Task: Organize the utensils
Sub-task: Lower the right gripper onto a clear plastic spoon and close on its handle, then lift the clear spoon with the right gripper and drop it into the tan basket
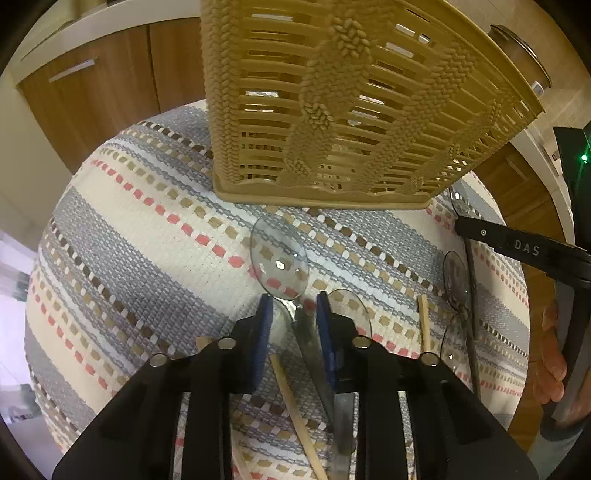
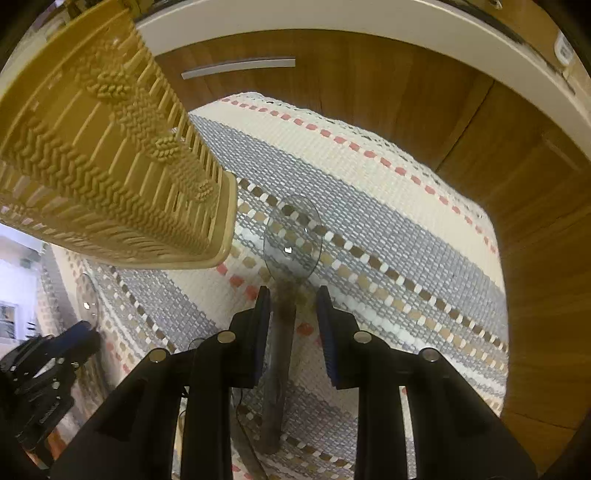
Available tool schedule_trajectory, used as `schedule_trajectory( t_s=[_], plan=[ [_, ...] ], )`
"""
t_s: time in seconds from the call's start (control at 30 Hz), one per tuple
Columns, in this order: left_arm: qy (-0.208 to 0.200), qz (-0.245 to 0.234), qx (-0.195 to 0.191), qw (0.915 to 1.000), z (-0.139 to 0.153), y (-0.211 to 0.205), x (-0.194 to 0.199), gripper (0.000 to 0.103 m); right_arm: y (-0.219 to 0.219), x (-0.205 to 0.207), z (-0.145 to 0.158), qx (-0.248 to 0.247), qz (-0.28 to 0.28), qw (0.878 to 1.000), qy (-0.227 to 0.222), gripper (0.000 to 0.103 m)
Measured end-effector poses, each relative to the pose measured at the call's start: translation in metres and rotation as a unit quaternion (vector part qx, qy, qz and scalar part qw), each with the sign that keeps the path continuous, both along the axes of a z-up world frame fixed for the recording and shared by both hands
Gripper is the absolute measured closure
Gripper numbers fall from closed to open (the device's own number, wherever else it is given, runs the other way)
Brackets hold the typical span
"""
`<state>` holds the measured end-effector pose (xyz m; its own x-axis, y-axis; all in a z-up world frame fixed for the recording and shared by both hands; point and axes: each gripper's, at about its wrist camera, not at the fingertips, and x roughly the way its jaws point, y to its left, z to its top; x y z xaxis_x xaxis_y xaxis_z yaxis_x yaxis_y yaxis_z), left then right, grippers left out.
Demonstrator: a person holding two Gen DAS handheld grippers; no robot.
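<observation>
A tan woven plastic basket [image 1: 332, 110] stands on a striped cloth [image 1: 147, 236]; it also shows in the right wrist view [image 2: 110, 166]. A clear plastic spoon [image 1: 279, 264] lies before it, its neck between the open jaws of my left gripper [image 1: 293, 314]. Another clear spoon [image 2: 291, 236] lies with its handle between the open jaws of my right gripper [image 2: 291, 306]. More clear spoons [image 1: 456, 280] and wooden sticks [image 1: 295, 402] lie on the cloth. The right gripper's finger [image 1: 517, 247] shows at the right edge of the left wrist view.
Wooden cabinet doors [image 2: 369, 96] with a metal handle [image 2: 240, 66] stand behind the cloth. A white countertop edge [image 2: 369, 22] runs above them. The left gripper [image 2: 48, 365] shows at the lower left of the right wrist view.
</observation>
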<state>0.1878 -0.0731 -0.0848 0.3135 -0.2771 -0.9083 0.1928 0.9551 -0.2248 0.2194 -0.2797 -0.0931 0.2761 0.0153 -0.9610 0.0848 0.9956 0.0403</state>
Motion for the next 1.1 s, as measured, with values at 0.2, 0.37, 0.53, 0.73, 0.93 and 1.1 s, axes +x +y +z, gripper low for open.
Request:
schedule_trajectory(
  t_s=[0.2,0.37,0.53,0.73,0.93,1.1],
  plan=[
    [0.006,0.004,-0.019,0.9998,-0.002,0.005,0.005,0.091,0.011,-0.003,0.001,-0.024,0.02,0.999,-0.018,0.093],
    [-0.004,-0.006,0.015,0.9999,0.0,-0.002,0.001,0.084,0.011,-0.01,-0.001,-0.015,0.023,0.999,-0.018,0.093],
    [-0.041,-0.012,0.057,0.9975,-0.005,-0.03,-0.006,0.096,0.01,-0.026,0.009,-0.006,0.029,0.999,-0.041,0.093],
    [-0.104,-0.014,-0.03,0.994,0.014,-0.021,-0.026,0.102,-0.003,-0.065,0.045,0.041,0.037,0.991,-0.118,0.093],
    [-0.199,-0.021,-0.116,0.9729,0.061,-0.006,-0.052,0.102,-0.011,-0.097,0.086,0.086,0.04,0.975,-0.203,0.093],
    [-0.323,0.005,-0.168,0.9312,0.119,0.02,-0.067,0.102,-0.001,-0.111,0.139,0.109,0.056,0.942,-0.311,0.093]
  ],
)
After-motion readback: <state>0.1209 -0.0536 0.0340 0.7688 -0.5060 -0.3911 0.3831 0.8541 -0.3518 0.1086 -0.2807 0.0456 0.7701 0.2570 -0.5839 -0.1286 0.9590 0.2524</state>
